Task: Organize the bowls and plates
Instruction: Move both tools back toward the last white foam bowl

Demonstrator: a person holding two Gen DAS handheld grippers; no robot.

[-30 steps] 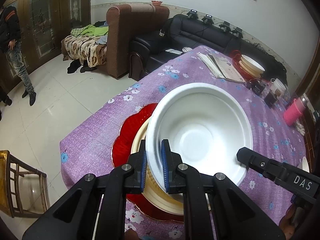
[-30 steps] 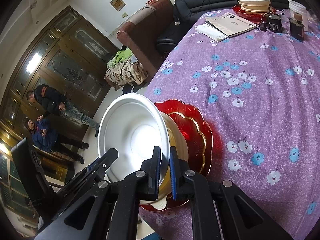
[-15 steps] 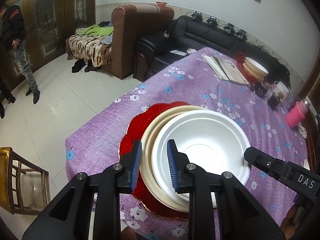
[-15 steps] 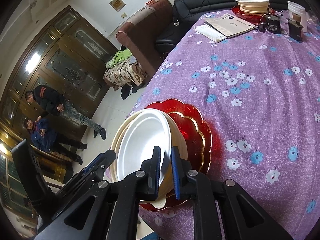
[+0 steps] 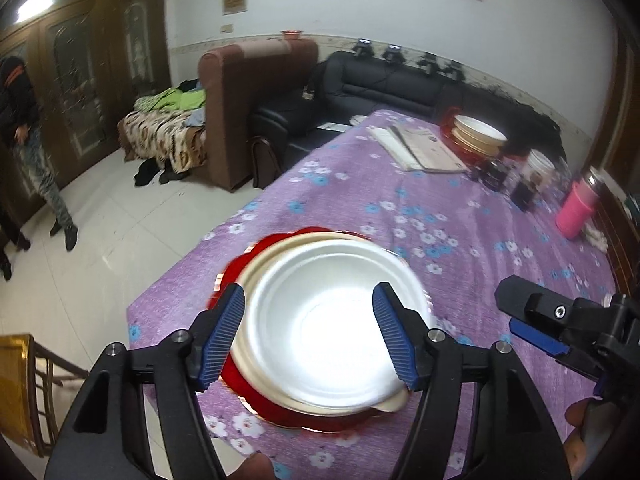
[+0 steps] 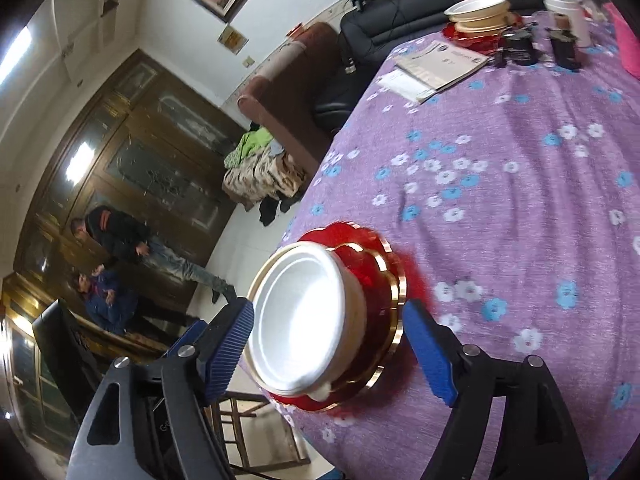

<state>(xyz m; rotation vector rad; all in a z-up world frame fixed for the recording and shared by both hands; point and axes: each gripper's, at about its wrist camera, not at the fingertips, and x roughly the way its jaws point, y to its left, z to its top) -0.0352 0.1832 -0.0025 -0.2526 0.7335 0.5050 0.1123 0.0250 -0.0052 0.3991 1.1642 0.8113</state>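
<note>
Left gripper (image 5: 312,340) and right gripper (image 6: 334,350), jaws of both spread wide, holding nothing

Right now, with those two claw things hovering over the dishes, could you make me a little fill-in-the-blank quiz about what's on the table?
1. The white bowl sits nested inside a ____-coloured bowl.
2. Both bowls rest on a scalloped plate coloured ____ with a gold rim.
3. The left gripper and the right gripper both have their jaws ____.
4. The tablecloth is ____ with small flowers.

Missing words: cream; red; open; purple
</note>
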